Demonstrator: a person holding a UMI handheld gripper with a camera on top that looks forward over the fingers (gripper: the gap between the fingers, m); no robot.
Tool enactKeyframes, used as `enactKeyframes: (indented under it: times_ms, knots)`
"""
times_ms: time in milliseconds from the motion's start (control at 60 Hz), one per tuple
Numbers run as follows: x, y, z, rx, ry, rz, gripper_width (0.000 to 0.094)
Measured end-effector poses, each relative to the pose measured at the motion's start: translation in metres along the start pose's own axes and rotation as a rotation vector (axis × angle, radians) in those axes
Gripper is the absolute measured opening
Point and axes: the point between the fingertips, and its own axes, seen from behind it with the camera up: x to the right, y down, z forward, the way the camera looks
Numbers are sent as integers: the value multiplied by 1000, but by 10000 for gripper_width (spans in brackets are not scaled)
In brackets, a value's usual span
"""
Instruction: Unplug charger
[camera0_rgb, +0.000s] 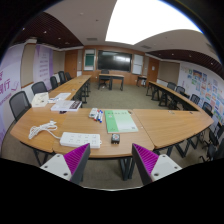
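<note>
A white power strip (80, 140) lies near the front edge of the wooden table (160, 128). Just right of it sits a small dark block (115, 138), possibly the charger; whether it is plugged in I cannot make out. A white cable (42, 129) lies coiled further left on the table. My gripper (111, 162) hangs well short of the table, over the floor. It is open, its magenta pads (77, 158) wide apart with nothing between them.
A green sheet (120, 120) and a small white object (97, 115) lie behind the strip. Office chairs (20, 104) line the U-shaped tables, and table legs (124, 160) stand just ahead of the fingers. A screen (113, 61) hangs on the far wall.
</note>
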Motion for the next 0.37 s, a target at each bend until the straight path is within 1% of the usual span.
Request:
enactKeyframes:
  times_ms: [150,367]
  knots:
    - [-3,-1,-39,28,2,-15,856]
    - [-7,0,-58,44,2,-22,856]
